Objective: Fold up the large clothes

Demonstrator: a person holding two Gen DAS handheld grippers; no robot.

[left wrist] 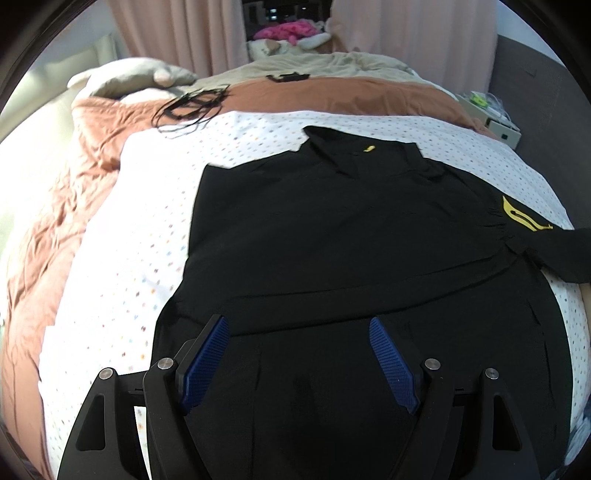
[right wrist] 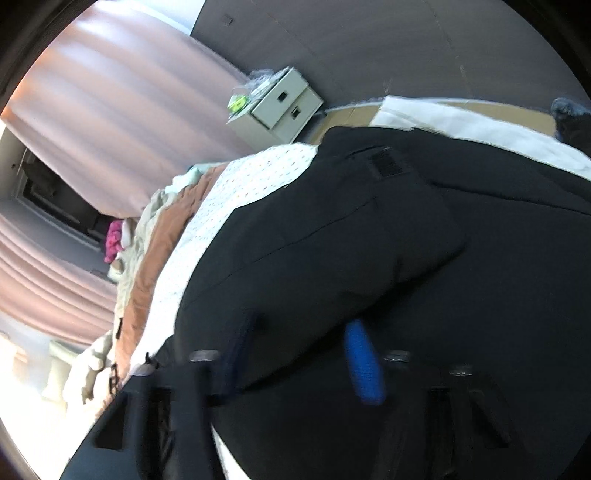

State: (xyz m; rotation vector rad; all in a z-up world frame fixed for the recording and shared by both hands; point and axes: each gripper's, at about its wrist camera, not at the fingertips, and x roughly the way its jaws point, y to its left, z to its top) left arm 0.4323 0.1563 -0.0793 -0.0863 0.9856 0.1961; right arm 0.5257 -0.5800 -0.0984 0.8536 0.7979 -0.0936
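Bed (left wrist: 122, 229), dotted white sheet over it; rust-brown quilt (left wrist: 55, 206) bunched along the left side and across the far end. Pink curtains (left wrist: 406, 33) behind.

Black jacket (left wrist: 332, 240) spread flat on the sheet, collar toward the far end, small yellow tag at the collar, yellow emblem (left wrist: 522, 218) on the right shoulder. Right sleeve (right wrist: 369, 236) lies folded across the body in the right wrist view; a dark patch sits near the cuff.

White drawer unit (right wrist: 280, 105) against the grey wall beside the bed. Tangle of black cord (left wrist: 192, 105) on the quilt.

Left tongs (left wrist: 299, 325) low over the jacket's hem, blue pads (left wrist: 393, 363) spread wide, nothing between them.

Right tongs (right wrist: 303, 332) blurred, close over the sleeve fabric; pads apart, holding nothing as far as visible.
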